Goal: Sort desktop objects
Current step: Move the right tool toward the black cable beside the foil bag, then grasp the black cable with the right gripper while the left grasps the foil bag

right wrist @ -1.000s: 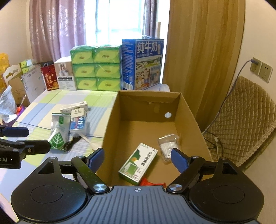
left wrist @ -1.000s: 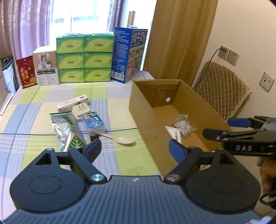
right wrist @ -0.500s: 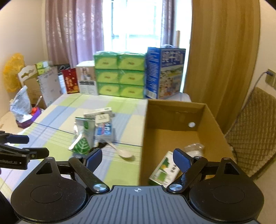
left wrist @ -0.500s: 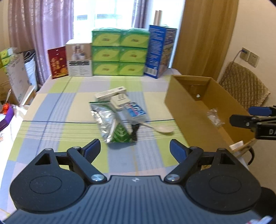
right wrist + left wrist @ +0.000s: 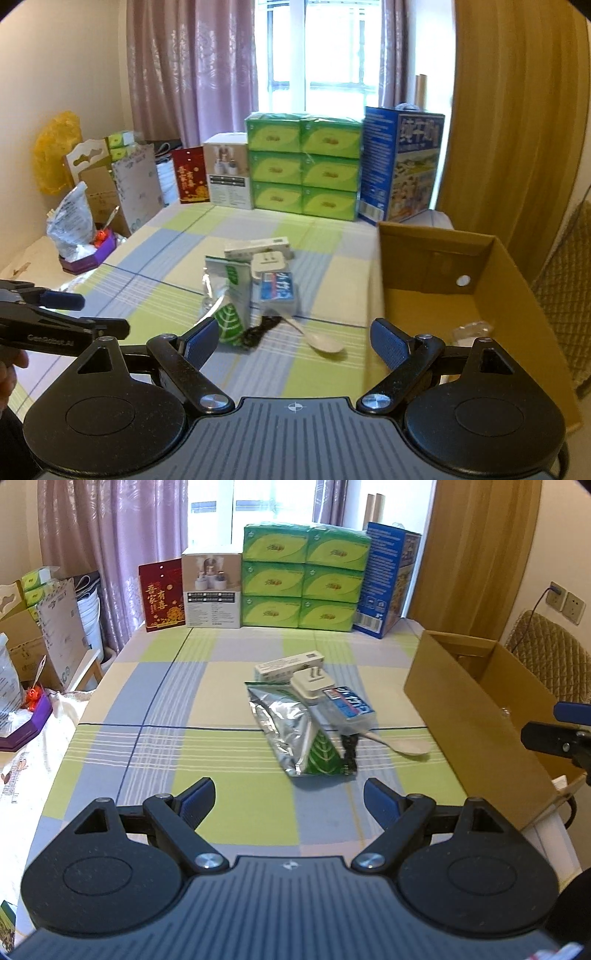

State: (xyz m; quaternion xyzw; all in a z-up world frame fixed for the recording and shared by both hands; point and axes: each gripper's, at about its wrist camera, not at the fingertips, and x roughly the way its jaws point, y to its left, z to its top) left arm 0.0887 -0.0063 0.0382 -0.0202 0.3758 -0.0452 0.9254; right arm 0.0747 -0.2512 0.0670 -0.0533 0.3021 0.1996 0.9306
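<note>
A small pile lies mid-table: a silver and green foil pouch (image 5: 295, 731) (image 5: 229, 302), a white plug adapter (image 5: 310, 685) (image 5: 267, 264), a blue tissue pack (image 5: 347, 705) (image 5: 277, 290), a long white box (image 5: 290, 662) (image 5: 256, 247), a pale spoon (image 5: 400, 744) (image 5: 319, 338) and a black cable (image 5: 349, 753) (image 5: 258, 332). An open cardboard box (image 5: 476, 720) (image 5: 436, 240) stands to its right. My left gripper (image 5: 290, 803) is open and empty, short of the pile. My right gripper (image 5: 293, 341) is open and empty, near the box's left wall.
Stacked green tissue boxes (image 5: 304, 578), a blue milk carton box (image 5: 386, 583), a white box (image 5: 212, 587) and a red card (image 5: 162, 594) line the table's far edge. Bags and cartons (image 5: 92, 206) crowd the left side. A quilted chair (image 5: 546, 653) stands behind the cardboard box.
Both grippers have pulled back and swung left, away from the cardboard box and toward the pile. Both have stayed open and empty throughout.
</note>
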